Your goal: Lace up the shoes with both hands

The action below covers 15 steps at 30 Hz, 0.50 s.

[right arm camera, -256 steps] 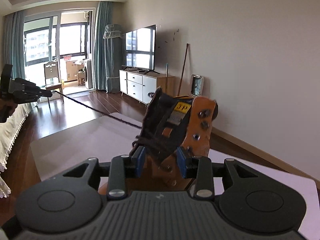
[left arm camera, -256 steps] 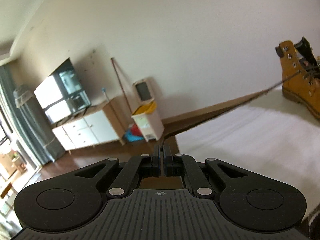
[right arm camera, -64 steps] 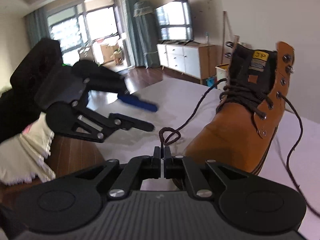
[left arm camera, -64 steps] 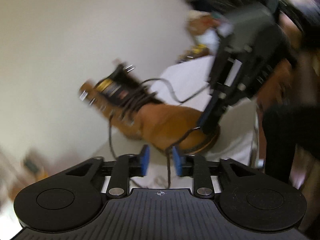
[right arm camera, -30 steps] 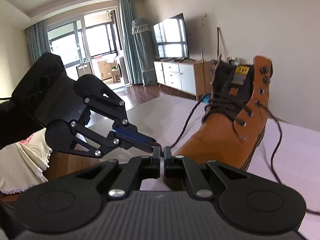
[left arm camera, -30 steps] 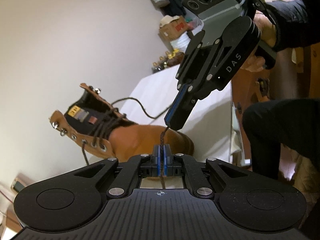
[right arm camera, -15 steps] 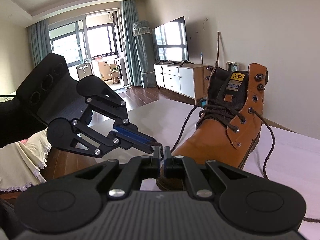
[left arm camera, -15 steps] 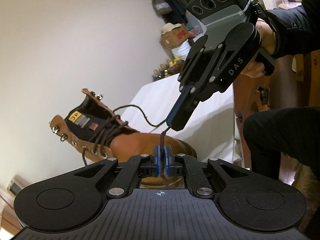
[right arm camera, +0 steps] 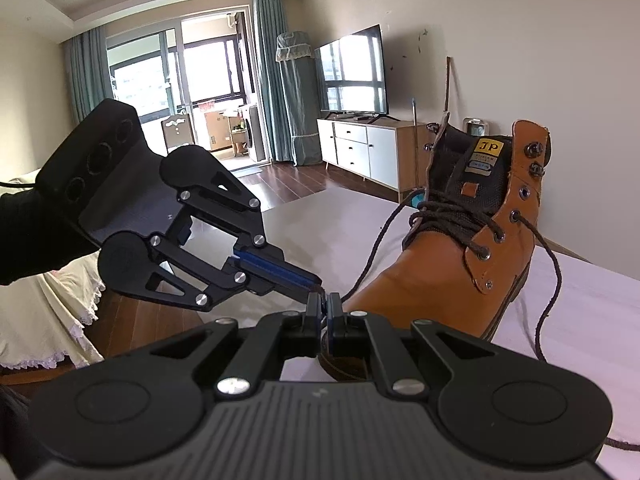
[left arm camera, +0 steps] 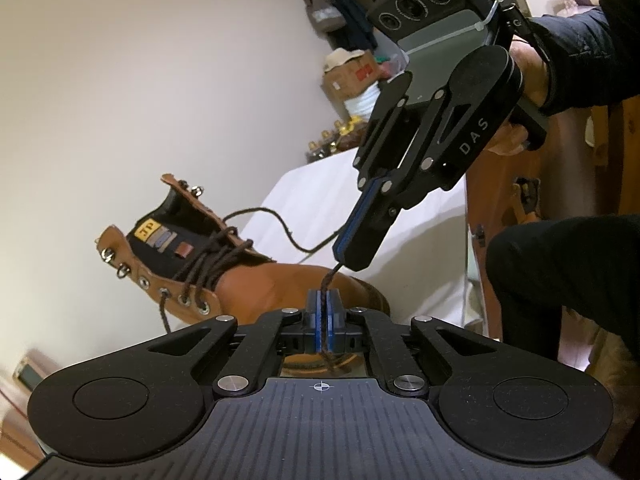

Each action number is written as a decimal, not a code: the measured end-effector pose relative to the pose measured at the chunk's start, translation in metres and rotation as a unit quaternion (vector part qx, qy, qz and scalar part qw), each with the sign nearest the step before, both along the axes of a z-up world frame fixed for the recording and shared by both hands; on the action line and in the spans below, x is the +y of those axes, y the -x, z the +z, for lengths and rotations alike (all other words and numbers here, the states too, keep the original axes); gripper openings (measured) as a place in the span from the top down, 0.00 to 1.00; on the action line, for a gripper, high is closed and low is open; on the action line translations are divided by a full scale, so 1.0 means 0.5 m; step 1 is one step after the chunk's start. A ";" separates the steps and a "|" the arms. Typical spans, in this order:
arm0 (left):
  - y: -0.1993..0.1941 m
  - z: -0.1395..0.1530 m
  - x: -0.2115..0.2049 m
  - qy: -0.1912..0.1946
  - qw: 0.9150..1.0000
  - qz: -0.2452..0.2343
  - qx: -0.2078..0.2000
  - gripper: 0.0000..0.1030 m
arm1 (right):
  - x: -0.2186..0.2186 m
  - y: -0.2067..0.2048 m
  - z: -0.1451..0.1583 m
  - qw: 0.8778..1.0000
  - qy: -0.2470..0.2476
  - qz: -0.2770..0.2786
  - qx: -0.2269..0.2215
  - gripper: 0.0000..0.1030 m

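**Q:** Status of the lacing?

**Me:** The tan leather ankle boot lies on the white tabletop. Its dark brown cord lace is crossed through the lower eyelets. The top eyelets and the metal hooks on the collar are bare, and there is no knot or bow. My judgement: about half threaded, with the upper rows and the tie left to do.

**Q:** And your fingers?

**Me:** My left gripper is clamped tight on one lace end just in front of the boot's toe. My right gripper meets it tip to tip. Its jaws are opening and a slim gap shows. The lace runs between them, but the pads look clear of it. It reads as a hand-over from right to left.

**Q:** What does each camera add?

**Me:** The left wrist view shows the lace running taut from my right fingertips down into the left ones. It also shows a slack strand looping back to the boot, and the bare hand on the right handle. The right wrist view shows the other lace end trailing loose across the table beside the boot. It also shows the empty eyelets on that flap.
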<state>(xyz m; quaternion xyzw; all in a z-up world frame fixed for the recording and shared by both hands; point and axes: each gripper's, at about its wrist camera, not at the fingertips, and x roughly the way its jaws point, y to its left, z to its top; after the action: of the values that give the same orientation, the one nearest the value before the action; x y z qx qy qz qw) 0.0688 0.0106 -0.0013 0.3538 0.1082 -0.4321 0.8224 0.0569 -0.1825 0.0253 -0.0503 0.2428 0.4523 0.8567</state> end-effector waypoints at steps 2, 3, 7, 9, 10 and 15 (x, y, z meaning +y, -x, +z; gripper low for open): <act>-0.005 0.006 0.009 0.000 1.000 0.012 -0.004 0.98 | -0.007 -0.003 -0.002 1.000 -0.002 -0.006 0.000 0.85; -0.012 0.012 0.019 -0.002 1.000 0.025 -0.011 0.98 | -0.011 -0.005 -0.003 1.000 -0.003 -0.011 0.000 0.85; -0.035 0.035 0.048 -0.005 0.998 0.061 -0.032 0.98 | -0.036 -0.024 -0.010 0.999 -0.003 -0.044 0.006 0.84; -0.050 0.057 0.059 -0.018 0.995 0.073 -0.060 0.98 | -0.048 -0.034 -0.010 0.998 -0.003 -0.057 0.009 0.84; -0.058 0.069 0.061 -0.023 0.994 0.078 -0.072 0.98 | -0.050 -0.036 -0.010 0.998 -0.001 -0.060 0.008 0.84; -0.107 0.126 0.060 -0.033 0.988 0.094 -0.119 0.98 | -0.061 -0.063 -0.004 0.996 0.001 -0.086 0.006 0.76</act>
<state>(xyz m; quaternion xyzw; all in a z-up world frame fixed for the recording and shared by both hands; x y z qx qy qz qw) 0.1223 0.0405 0.0618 0.4176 0.0566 -0.3035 0.8546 0.0883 -0.2131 0.0231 -0.0272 0.2520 0.3772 0.8907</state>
